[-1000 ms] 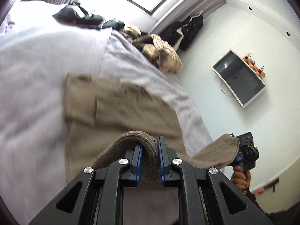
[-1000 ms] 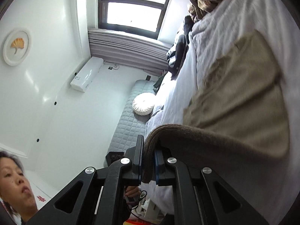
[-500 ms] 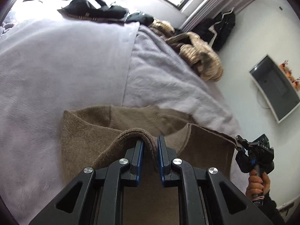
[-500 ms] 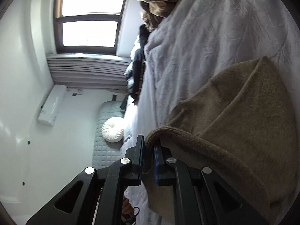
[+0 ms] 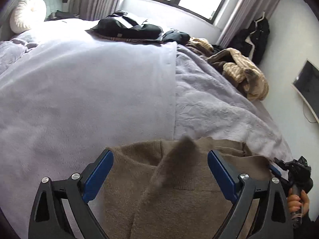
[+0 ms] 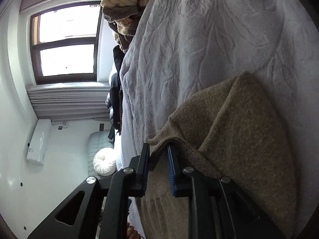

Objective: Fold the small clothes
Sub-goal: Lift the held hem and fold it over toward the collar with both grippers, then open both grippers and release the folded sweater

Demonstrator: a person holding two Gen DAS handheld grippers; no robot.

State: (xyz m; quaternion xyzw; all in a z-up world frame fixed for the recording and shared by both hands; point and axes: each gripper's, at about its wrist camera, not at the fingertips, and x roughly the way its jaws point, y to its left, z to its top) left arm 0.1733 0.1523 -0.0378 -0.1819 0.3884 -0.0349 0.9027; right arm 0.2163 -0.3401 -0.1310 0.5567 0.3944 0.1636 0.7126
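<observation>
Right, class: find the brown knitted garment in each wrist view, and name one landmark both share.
Left wrist: the brown knitted garment lies bottom centre, between the open left gripper fingers.
Right wrist: it fills the lower right, under the right gripper.
Shared landmark: round white cushion.

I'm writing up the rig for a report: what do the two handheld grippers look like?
Both the left gripper and right gripper are matte black, with angular open-frame arms, silver round bolt heads and flat blue pads lining the fingers. No cables or markings show.
</observation>
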